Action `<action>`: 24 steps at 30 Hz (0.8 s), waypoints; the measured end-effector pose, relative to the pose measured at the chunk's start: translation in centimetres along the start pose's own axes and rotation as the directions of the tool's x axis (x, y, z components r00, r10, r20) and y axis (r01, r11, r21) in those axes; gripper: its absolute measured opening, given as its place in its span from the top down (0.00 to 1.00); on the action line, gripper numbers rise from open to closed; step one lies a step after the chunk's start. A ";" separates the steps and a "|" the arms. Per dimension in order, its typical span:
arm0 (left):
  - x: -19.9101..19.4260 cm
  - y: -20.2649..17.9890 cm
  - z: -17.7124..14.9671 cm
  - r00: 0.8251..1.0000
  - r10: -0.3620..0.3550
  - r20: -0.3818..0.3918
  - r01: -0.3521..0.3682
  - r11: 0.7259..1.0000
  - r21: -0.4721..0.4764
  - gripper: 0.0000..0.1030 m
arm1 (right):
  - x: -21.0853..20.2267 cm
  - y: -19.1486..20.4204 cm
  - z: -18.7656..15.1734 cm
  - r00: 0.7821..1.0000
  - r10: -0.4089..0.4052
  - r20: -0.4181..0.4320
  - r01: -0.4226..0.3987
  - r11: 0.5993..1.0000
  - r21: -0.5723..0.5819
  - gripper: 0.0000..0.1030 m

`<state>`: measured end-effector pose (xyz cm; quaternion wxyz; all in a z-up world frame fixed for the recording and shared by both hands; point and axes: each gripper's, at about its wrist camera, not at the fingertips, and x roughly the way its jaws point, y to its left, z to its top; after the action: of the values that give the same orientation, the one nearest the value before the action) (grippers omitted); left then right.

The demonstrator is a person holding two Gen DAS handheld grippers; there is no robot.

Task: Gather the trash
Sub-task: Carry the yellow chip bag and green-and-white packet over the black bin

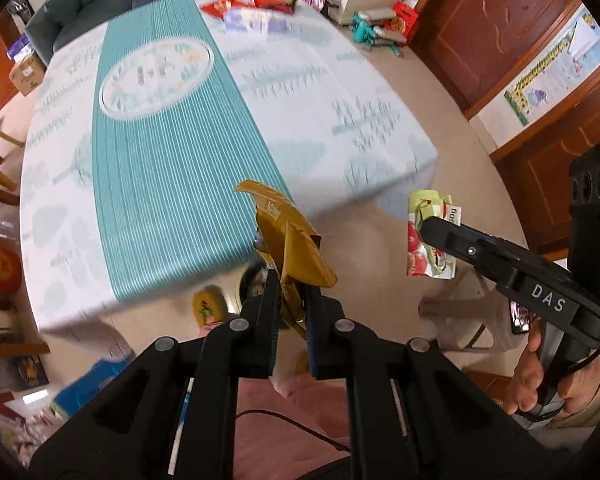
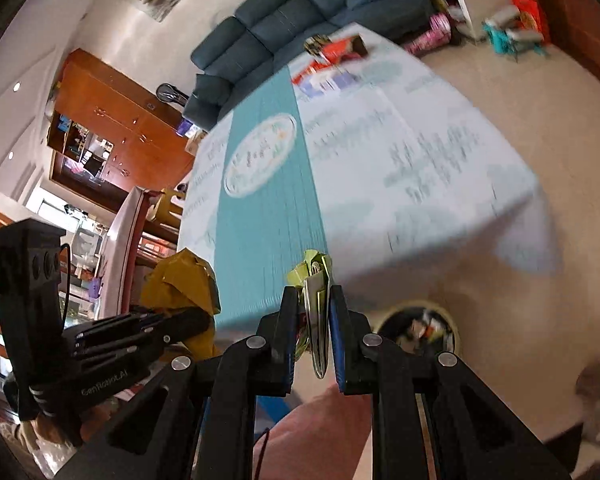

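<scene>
Left wrist view: left gripper (image 1: pixel 291 304) pinches a crumpled gold wrapper (image 1: pixel 296 248), held in the air just off the table's near edge. Table (image 1: pixel 340 92) has a teal-striped cloth; red and purple packets (image 1: pixel 256 8) lie at its far edge. Right gripper (image 1: pixel 430 227) sits off the near right corner, clamped on a fruit-print wrapper (image 1: pixel 420 252); a hand (image 1: pixel 528 376) grips its handle.

Right wrist view: right gripper (image 2: pixel 311 312) is closed on the folded green-and-silver wrapper (image 2: pixel 314 280), past the table's (image 2: pixel 420 184) near edge. Left gripper (image 2: pixel 196 320) holds the gold wrapper (image 2: pixel 180 280) off the near left corner. A round bin (image 2: pixel 416 324) with trash stands on the floor below the near edge.
</scene>
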<state>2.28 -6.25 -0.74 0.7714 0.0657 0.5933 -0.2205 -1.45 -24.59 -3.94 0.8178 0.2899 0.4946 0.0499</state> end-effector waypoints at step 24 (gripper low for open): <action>22.2 2.2 -10.4 0.991 0.002 -0.136 -0.009 0.999 -0.048 0.92 | 17.4 -12.0 -13.1 0.972 -0.178 -0.154 0.195 0.975 0.110 0.86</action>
<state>-1.55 -6.32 -25.03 0.7310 0.0636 0.6496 -0.1989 -6.10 -22.49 -28.30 0.7616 0.2881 0.5793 -0.0374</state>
